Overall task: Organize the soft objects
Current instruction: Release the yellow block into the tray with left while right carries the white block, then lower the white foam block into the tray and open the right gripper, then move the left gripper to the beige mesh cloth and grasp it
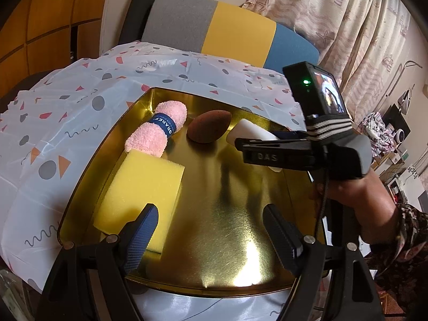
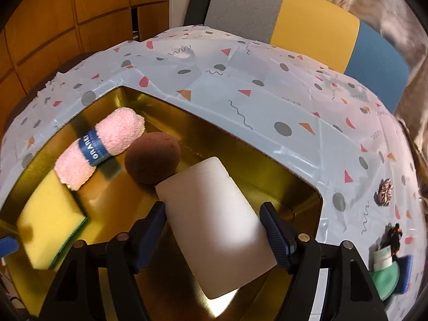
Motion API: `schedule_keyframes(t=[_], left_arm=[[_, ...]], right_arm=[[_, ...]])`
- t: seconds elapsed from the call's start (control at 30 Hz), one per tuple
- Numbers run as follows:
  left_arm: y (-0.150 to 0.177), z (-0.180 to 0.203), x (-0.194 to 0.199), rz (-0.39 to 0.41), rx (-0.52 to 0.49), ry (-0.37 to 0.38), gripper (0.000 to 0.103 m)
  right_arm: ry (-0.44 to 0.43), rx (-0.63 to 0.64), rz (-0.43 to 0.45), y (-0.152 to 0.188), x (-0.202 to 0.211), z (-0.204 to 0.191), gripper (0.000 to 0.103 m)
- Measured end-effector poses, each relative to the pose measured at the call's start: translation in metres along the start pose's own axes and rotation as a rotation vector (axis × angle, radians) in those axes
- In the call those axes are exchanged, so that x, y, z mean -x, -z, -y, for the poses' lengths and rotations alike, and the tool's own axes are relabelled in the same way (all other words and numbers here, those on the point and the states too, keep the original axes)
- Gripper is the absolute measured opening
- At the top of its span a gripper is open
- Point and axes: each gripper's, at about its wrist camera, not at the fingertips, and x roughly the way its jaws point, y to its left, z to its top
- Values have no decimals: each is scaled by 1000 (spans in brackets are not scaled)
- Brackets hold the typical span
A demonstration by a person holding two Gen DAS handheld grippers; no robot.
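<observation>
A gold tray (image 1: 227, 214) holds a yellow sponge (image 1: 141, 187), a rolled pink towel (image 1: 157, 131) with a blue band and a brown egg-shaped sponge (image 1: 208, 129). My left gripper (image 1: 211, 230) is open and empty above the tray's near part. My right gripper (image 2: 214, 230) is shut on a white foam block (image 2: 214, 224) and holds it just over the tray (image 2: 299, 187), right of the brown sponge (image 2: 152, 161). The right gripper (image 1: 240, 144) and white block (image 1: 248, 132) also show in the left wrist view. The towel (image 2: 101, 147) and yellow sponge (image 2: 48, 219) lie at the tray's left.
The tray sits on a table with a patterned white cloth (image 2: 254, 80). A grey, yellow and blue chair (image 1: 227, 29) stands behind it. Small items, one brain-shaped (image 2: 385, 191) and a green and blue cluster (image 2: 390, 267), lie on the cloth at the right.
</observation>
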Motion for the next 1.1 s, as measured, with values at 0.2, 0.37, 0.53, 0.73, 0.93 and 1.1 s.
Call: schedule_keyframes(t=[0.2, 0.37, 0.53, 0.73, 0.93, 1.1], left_arm=[[1, 0, 0, -4, 0, 3, 81], [1, 2, -1, -3, -8, 5, 81], [4, 7, 0, -1, -22, 10, 81], [8, 16, 2, 2, -44, 37, 81], [13, 28, 0, -11, -83, 36, 81], [20, 41, 2, -14, -120, 42, 81]], right_arm=[[61, -14, 68, -8, 11, 4, 87], [84, -21, 156, -9, 38, 10, 92], [57, -86, 204, 2, 63, 19, 95], [40, -138, 205, 25, 82, 25, 95], [13, -239, 197, 56, 95, 38, 96], [16, -325, 186, 88, 103, 55, 96]])
